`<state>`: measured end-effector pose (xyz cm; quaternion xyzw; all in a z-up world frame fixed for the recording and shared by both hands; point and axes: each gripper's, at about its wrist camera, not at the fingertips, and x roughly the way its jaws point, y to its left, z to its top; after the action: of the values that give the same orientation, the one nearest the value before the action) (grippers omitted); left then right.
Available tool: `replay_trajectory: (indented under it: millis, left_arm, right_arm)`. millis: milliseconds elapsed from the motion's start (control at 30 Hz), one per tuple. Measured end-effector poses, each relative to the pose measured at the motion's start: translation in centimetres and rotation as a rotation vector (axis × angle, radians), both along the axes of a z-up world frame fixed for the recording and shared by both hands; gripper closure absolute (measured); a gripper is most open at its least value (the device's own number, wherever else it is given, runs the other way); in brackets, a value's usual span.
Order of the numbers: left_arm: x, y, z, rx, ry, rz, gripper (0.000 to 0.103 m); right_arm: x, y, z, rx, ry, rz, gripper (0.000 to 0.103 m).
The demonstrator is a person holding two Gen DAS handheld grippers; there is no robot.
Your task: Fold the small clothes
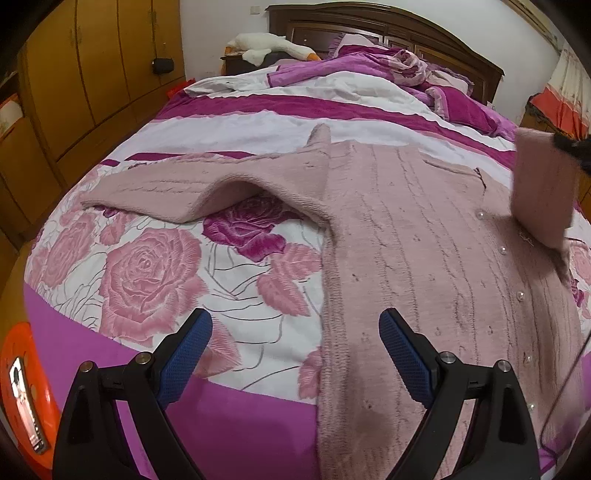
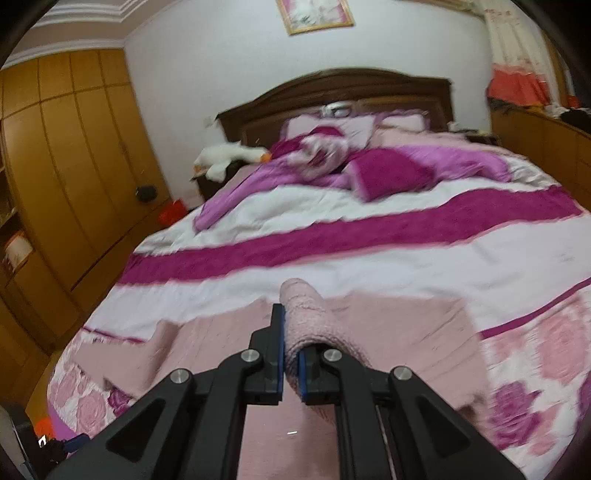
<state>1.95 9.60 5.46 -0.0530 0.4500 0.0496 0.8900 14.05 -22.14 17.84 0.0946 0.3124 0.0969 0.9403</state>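
Gripping pink cardigan (image 2: 317,321) sleeve, right claw (image 2: 291,354), seemingly lifted

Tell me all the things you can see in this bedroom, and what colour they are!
cardigan: one, dusty pink with pearl buttons, spread on the bed; one sleeve lifted
bedspread: one, white and magenta with pink roses, covering the bed
quilt: one, purple and magenta, bunched near the headboard
headboard: one, dark brown wood, far end of the bed
toy goose: one, white with orange beak, beside the bed near the headboard
wardrobe: one, orange-brown wood, along the left wall
picture: one, pink frame, on the wall above the bed
left gripper: one, black with blue pads, open, empty, over the bed
right gripper: one, black with blue pads, shut on the sleeve
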Motion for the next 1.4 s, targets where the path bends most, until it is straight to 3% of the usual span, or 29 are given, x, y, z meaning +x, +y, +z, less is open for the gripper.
replay_trajectory:
  millis: [133,267,400,533,733,933,1167,1400]
  left_arm:
    - [0.1,0.7,-0.4,-0.008,0.003,0.007,0.029]
    - [0.4,1.0,-0.6,-0.016,0.006,0.007,0.029]
    - [0.9,0.5,-0.1,-0.011,-0.003,-0.005,0.030]
    - [1.7,-0.8,0.9,0.007,-0.023,-0.039,0.030]
    - [3.5,-4.0,2.7,0.029,-0.056,-0.122,0.030]
    - [5.4,-8.6,3.9,0.039,-0.081,-0.236,0.030]
    - [7.7,-14.6,3.8,0.032,-0.095,-0.391,0.030]
    - [9.0,-19.5,1.1,0.134,-0.047,-0.525,0.030]
  right_arm:
    - [1.0,4.4,-3.9,-0.041,0.056,0.071,0.097]
    - [1.9,7.5,-9.1,-0.035,0.184,0.150,0.095]
    - [2.4,8.3,-12.8,0.001,0.312,0.203,0.079]
    - [1.5,7.2,-13.0,0.032,0.345,0.208,0.056]
    - [-0.8,4.2,-10.6,0.020,0.301,0.225,0.048]
    - [-1.4,-1.2,-9.0,0.026,0.252,0.103,0.046]
    - [-0.5,-7.5,-10.1,-0.021,0.244,-0.161,0.046]
    - [0.0,-9.9,-12.7,-0.015,0.258,-0.233,0.046]
